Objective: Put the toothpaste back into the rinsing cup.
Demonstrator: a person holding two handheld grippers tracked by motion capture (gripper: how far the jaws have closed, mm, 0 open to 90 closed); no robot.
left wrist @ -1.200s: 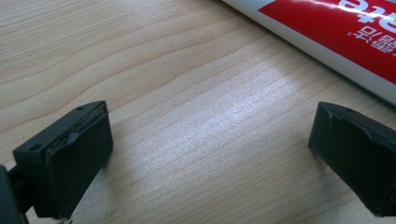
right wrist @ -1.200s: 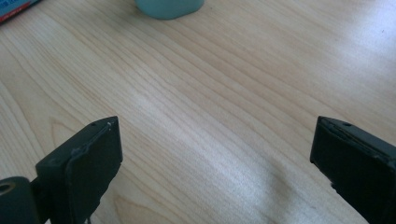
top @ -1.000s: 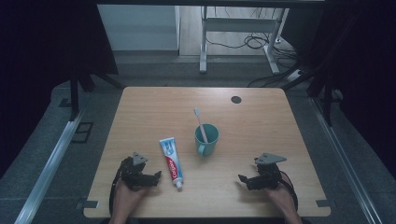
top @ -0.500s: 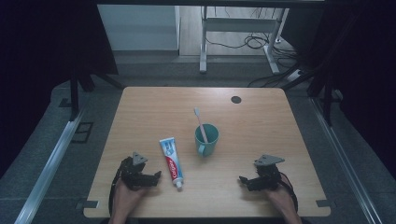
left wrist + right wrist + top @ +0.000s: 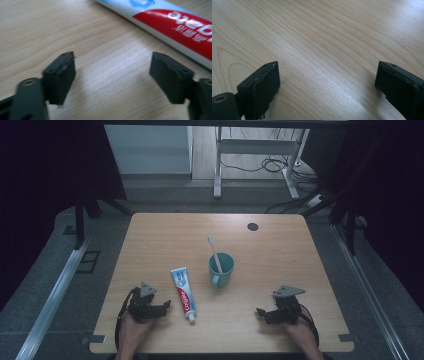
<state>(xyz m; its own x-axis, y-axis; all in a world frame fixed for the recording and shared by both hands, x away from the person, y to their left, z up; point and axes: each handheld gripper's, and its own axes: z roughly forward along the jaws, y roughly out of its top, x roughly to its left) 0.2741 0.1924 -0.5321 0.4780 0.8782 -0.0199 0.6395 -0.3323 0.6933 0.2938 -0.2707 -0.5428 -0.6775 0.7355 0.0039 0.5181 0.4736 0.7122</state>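
Note:
A white, red and blue toothpaste tube lies flat on the wooden table, cap toward the person. Right of it stands a teal mug with a white toothbrush leaning out of it. My left gripper rests low on the table just left of the tube, open, nothing between its jaws. In the left gripper view the tube crosses the upper right beyond the spread fingers. My right gripper sits at the front right, open over bare wood.
A small dark round cable hole marks the table's far right. Beyond the far edge are a metal desk frame and cables on the floor. Dark curtains flank both sides.

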